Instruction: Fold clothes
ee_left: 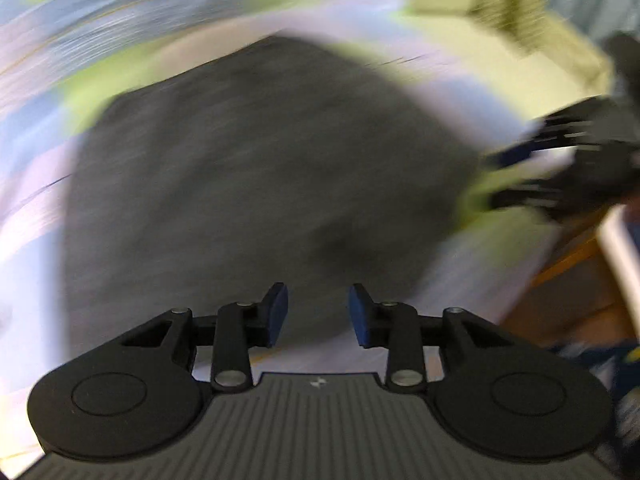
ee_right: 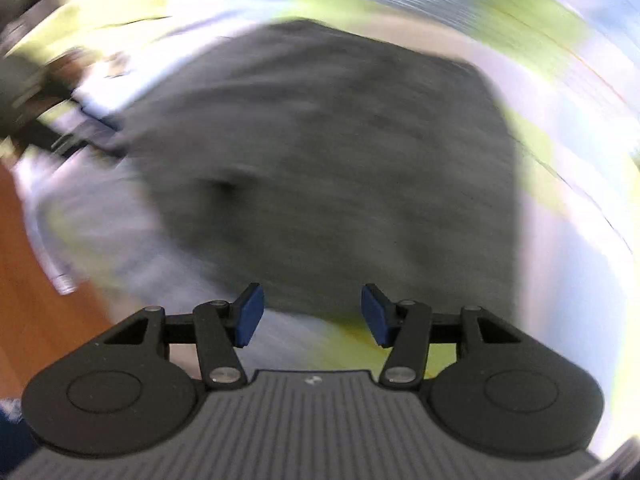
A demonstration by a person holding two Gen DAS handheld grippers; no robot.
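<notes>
Both grippers, left gripper (ee_left: 318, 314) and right gripper (ee_right: 312, 314), spread, empty; grey garment (ee_left: 248, 168) below (no legible writing).

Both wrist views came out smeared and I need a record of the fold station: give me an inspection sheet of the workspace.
Surface: sheet patterned pale lilac, blue and lime, blurred.
Job's things: grey garment lying on the sheet, apparently folded compact; same garment in the right view.
Clutter: nothing seen.
Grippers: left tongs open, empty; right tongs open, empty, also visible at the left view's right edge.
Cables: nothing seen.
Surroundings: wooden floor beside the sheet; the rest too blurred to tell.
</notes>
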